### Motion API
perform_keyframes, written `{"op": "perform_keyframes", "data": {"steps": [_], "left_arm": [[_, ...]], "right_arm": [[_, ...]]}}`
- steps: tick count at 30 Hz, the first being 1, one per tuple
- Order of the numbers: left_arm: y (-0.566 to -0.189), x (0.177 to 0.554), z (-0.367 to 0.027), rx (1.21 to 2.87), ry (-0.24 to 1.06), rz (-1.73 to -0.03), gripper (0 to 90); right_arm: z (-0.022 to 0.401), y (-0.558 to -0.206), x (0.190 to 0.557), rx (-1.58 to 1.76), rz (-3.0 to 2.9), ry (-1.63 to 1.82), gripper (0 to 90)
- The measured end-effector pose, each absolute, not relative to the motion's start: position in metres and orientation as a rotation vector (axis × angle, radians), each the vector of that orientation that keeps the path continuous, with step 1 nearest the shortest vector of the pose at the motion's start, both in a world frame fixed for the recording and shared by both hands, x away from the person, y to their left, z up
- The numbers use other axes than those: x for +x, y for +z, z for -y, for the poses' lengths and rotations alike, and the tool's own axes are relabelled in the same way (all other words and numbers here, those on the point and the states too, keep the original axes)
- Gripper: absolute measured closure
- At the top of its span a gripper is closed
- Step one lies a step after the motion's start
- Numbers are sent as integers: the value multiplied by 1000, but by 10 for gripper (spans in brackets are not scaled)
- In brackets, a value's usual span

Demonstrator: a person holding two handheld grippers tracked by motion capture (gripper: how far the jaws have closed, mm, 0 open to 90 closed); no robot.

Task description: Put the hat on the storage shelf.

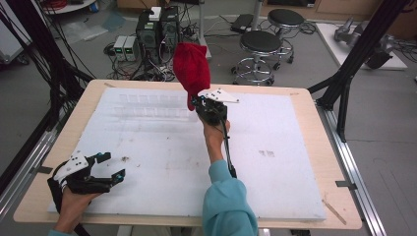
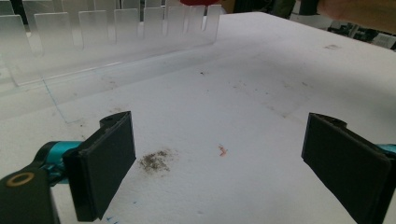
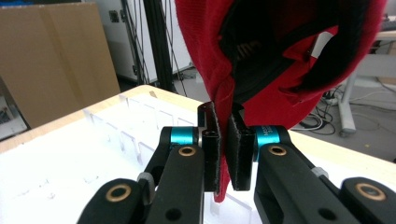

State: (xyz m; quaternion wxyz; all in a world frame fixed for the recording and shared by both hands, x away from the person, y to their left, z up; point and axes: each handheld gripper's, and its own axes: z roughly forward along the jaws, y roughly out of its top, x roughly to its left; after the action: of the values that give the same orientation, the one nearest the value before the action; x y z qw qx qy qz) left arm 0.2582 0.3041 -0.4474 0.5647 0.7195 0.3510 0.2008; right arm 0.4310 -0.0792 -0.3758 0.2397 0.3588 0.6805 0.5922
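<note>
We held the red cap (image 1: 191,69) up in the air above the far side of the clear slotted rack (image 1: 147,105), which stood on the white foam board (image 1: 275,162). The right gripper (image 1: 197,104) was clenched on the edge of the cap; in the right gripper view its two black pads pressed a thin fold of the red cloth (image 3: 223,140) between them, and the dark inside band (image 3: 280,56) of the cap hung open above. The left gripper (image 1: 112,166) rested near the front left corner of the board, well apart from the rack, with its jaws released and nothing between them.

We judged the cap to be light and soft, so it would hang loose and swing from a single pinch. The cloth is not slippery or fragile. The brim, or the stitched band at the opening, seemed the better place to take hold, because these parts are stiffer.
</note>
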Motion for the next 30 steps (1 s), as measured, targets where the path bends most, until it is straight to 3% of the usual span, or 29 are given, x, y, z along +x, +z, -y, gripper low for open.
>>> {"op": "perform_keyframes", "data": {"steps": [30], "left_arm": [[-448,258,-304,1690,472,-833,101]], "right_arm": [[86,-371,429,1000,-1901,1633,858]]}}
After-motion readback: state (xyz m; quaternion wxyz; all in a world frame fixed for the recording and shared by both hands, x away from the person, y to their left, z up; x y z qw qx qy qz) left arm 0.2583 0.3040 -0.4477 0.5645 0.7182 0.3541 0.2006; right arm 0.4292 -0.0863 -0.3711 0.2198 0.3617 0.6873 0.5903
